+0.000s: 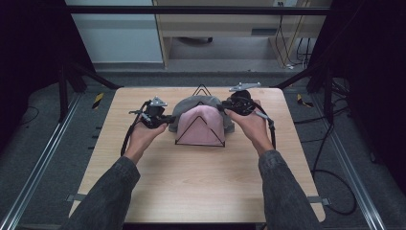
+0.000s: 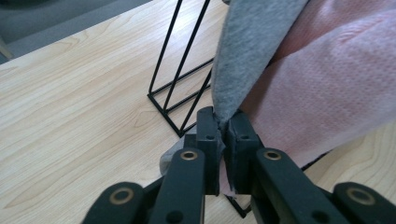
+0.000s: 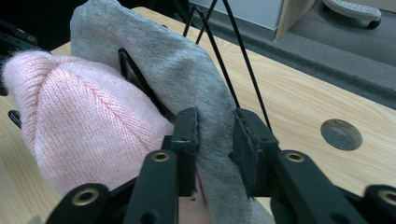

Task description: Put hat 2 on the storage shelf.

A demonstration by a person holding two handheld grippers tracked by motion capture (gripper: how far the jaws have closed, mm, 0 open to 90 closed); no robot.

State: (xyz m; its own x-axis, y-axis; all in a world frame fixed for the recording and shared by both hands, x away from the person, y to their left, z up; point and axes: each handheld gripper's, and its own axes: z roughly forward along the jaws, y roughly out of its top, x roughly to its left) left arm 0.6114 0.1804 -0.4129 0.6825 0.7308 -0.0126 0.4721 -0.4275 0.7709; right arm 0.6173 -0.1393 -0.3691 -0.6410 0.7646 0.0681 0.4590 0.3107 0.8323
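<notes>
A black wire rack (image 1: 201, 89) stands at the middle of the table's far half. A pink knit hat (image 1: 200, 125) hangs over its front frame and a grey hat (image 1: 201, 101) over the frame behind. My left gripper (image 1: 168, 119) is at the rack's left side, shut on the grey hat's (image 2: 252, 51) lower edge; its jaws (image 2: 223, 126) are nearly together, with the pink hat (image 2: 336, 79) just to the right. My right gripper (image 1: 224, 108) is at the rack's right side. Its jaws (image 3: 215, 135) press the grey hat (image 3: 177, 70) between them, beside the pink hat (image 3: 84, 116).
The wooden table (image 1: 191, 191) has bare room in front of the rack. A round hole (image 3: 341, 134) sits in the tabletop near the right gripper. Black frame rails run along both sides of the table, and cables lie on the floor at the right (image 1: 330, 191).
</notes>
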